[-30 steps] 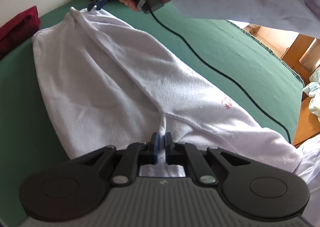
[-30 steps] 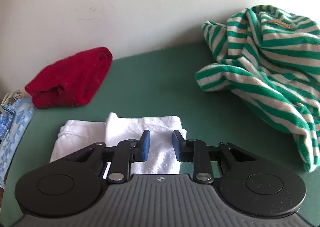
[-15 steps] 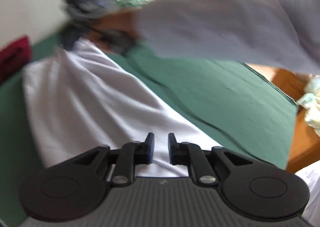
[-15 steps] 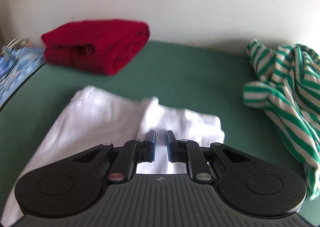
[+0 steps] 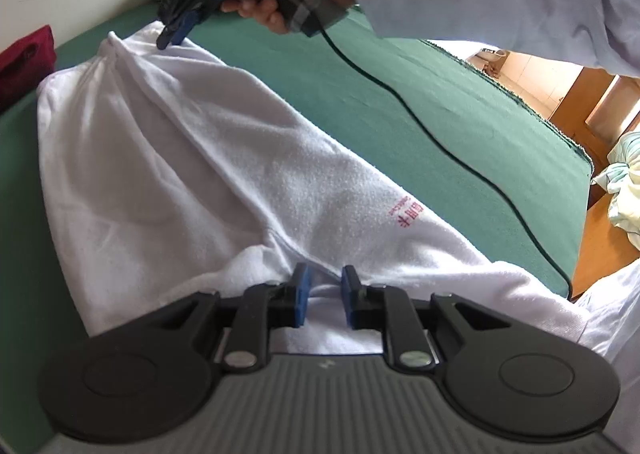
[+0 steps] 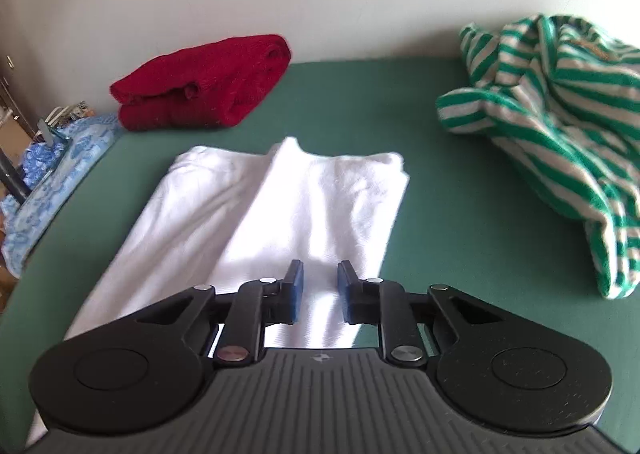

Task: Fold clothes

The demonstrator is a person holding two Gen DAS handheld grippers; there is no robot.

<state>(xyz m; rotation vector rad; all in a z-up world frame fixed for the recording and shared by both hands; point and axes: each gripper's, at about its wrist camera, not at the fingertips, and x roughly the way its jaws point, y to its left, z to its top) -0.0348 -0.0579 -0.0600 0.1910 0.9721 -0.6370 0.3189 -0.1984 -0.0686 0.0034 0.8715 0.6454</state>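
Note:
A white towel (image 5: pixel 208 174) with small red lettering lies lengthwise on the green table cover (image 5: pixel 460 126), one long side folded over the other. My left gripper (image 5: pixel 323 296) is open just above its near end, holding nothing. My right gripper (image 6: pixel 319 290) is open above the towel (image 6: pixel 304 198) near its far end. It also shows in the left wrist view (image 5: pixel 176 32), held in a hand above the towel's far corner.
A folded red garment (image 6: pixel 204 84) lies at the far left by the wall. A crumpled green-and-white striped garment (image 6: pixel 560 102) lies at the right. A blue patterned cloth (image 6: pixel 48 182) hangs at the left edge. A black cable (image 5: pixel 440 142) trails across the cover.
My left gripper has let go of the towel's near end and opened. My right gripper narrowed, then opened again, and has pulled back along the towel.

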